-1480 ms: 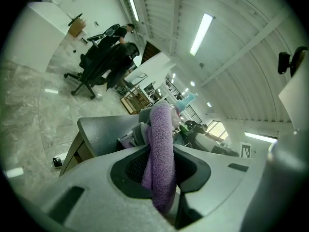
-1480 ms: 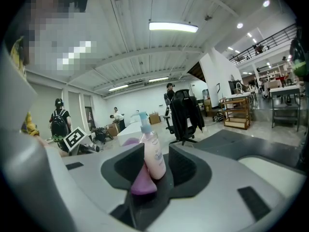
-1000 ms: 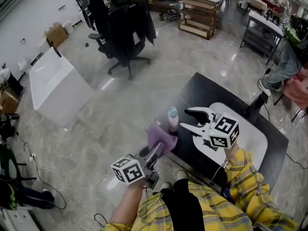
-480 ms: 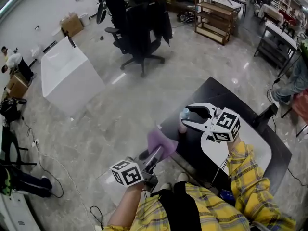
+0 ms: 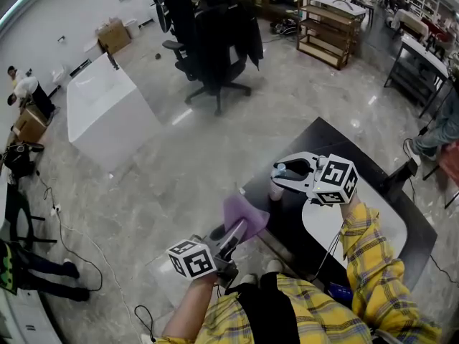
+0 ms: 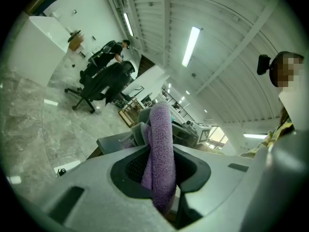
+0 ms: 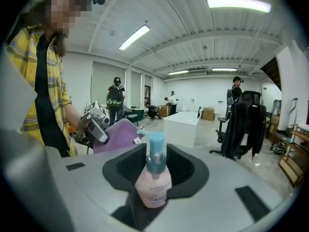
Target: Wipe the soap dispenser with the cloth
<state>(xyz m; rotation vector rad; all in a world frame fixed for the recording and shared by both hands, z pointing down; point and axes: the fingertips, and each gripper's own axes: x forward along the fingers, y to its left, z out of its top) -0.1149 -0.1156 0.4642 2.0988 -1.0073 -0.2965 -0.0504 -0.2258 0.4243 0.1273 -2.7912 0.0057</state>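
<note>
At the table's [image 5: 337,138] left edge, right tongs [image 5: 275,178] have just closed onto the upright dispenser [image 5: 277,187]; left tongs [image 5: 235,231], clamping the cloth [image 5: 247,212], sit near, leftward of it.

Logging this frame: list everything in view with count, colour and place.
soap dispenser: one, pink with blue pump, between the jaws of the right gripper
cloth: one, purple, pinched in the left gripper
table: one, black, under the right gripper
oval board: one, white, on the table
office chair: one, black, jacket draped over it, beyond the table
block: one, white, on the floor at left
shelf unit: one, wooden, far side
left gripper: one, grey, shut on the cloth
right gripper: one, grey, jaws have just been closing, now gripping the soap dispenser
plaid shirt: one, yellow, person's own
</note>
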